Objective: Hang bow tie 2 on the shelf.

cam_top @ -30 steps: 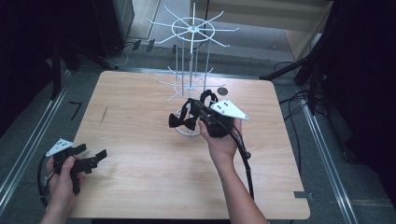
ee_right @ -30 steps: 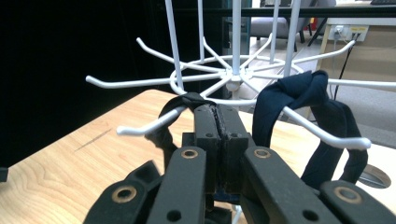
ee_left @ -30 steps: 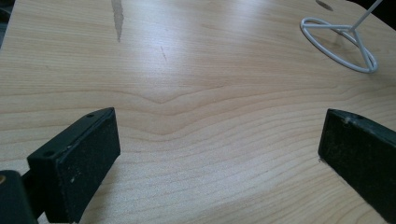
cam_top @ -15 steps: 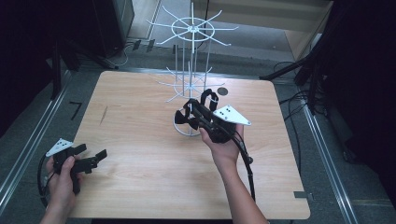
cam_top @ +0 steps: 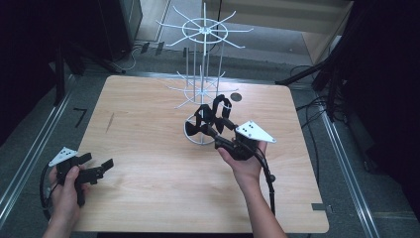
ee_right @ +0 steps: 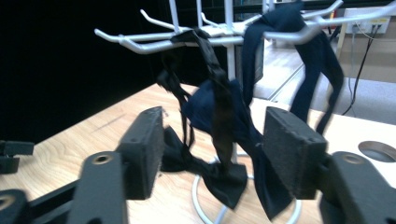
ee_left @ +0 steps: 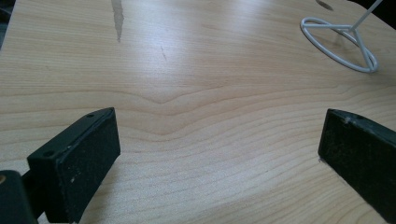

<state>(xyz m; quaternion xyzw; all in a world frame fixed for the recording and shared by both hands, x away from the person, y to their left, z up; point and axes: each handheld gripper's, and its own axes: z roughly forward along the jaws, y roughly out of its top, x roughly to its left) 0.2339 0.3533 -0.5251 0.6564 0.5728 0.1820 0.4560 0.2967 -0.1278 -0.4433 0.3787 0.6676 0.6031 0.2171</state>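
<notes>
Your right gripper (cam_top: 205,124) sits over the middle of the table (cam_top: 148,163), a little toward the far edge, with its jaws pointed at the lower tier of the white wire rack (cam_top: 200,87). The jaws have just been opening and now stand wide; in the right gripper view (ee_right: 215,149) a black bow tie (ee_right: 205,170) hangs in the gap between the two pads without either pad pressing on it. Its strap runs up to one of the rack's lower prongs and loops over it, so the tie hangs from the rack and not from your gripper. Just beside it a dark navy bow tie (ee_right: 243,121) hangs from the same tier, its strap draped over a neighbouring prong. Both ties dangle above the rack's round wire base ring (cam_top: 195,134), which rests on the table near the middle of the far half. From the high view the two ties read as one dark bundle (cam_top: 213,116) directly in front of your right hand (cam_top: 245,166).

Your left gripper (cam_top: 91,168) is at the near left corner of the table, held in your left hand (cam_top: 64,191), well apart from the rack. Its jaws are spread wide with nothing but bare wood between them, as the left gripper view (ee_left: 217,154) shows; the rack's base ring appears far off at the top right of that view.
</notes>
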